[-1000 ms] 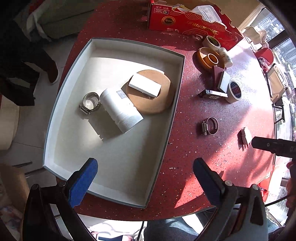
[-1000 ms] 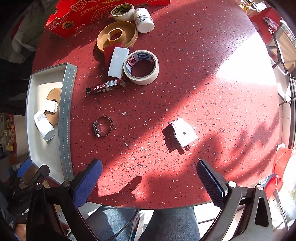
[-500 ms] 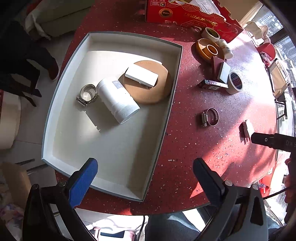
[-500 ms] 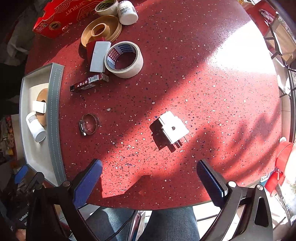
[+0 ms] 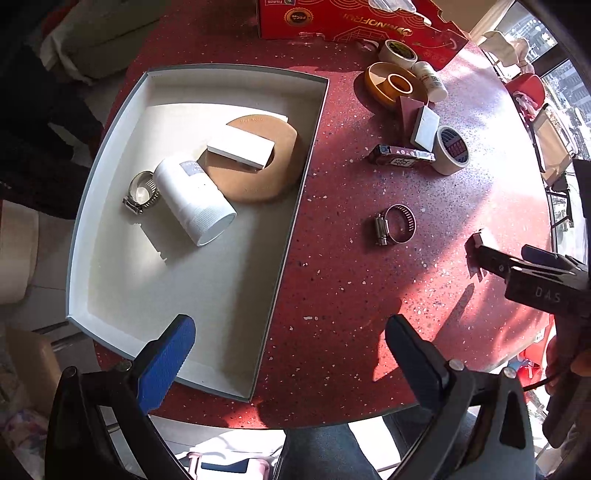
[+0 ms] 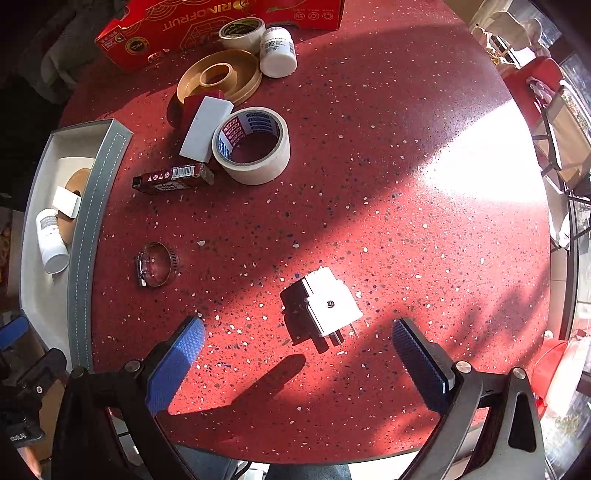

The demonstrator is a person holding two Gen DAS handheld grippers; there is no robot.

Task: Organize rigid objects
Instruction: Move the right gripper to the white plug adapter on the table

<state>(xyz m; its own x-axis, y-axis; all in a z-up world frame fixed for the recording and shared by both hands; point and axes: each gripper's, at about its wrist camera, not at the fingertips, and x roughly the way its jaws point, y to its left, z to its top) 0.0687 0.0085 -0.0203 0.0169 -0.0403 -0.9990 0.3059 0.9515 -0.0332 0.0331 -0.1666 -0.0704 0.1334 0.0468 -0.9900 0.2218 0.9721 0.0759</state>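
Note:
A white plug adapter (image 6: 327,306) lies on the red table just ahead of my open right gripper (image 6: 299,363), between its blue fingers but untouched. A metal hose clamp (image 6: 157,264) (image 5: 395,224) lies to its left. The grey tray (image 5: 110,155) holds a white bottle (image 5: 194,201), a white box (image 5: 240,149) on a brown disc (image 5: 258,177), and another hose clamp (image 5: 139,192). My open left gripper (image 5: 290,356) hovers over the tray's near right corner, holding nothing. The right gripper's black body (image 5: 535,280) hides part of the adapter in the left wrist view.
At the back stand a masking tape roll (image 6: 251,146), a small dark red box (image 6: 171,179), a white block (image 6: 205,129), a tan ring dish (image 6: 219,77), a white jar (image 6: 277,53), another tape roll (image 6: 242,33) and a red fruit carton (image 6: 184,26). Chairs stand beyond the table's right edge.
The right gripper has moved down and forward, so the adapter now sits close between its fingers. The left gripper has drifted right; the tray appears further left. Nothing was grasped.

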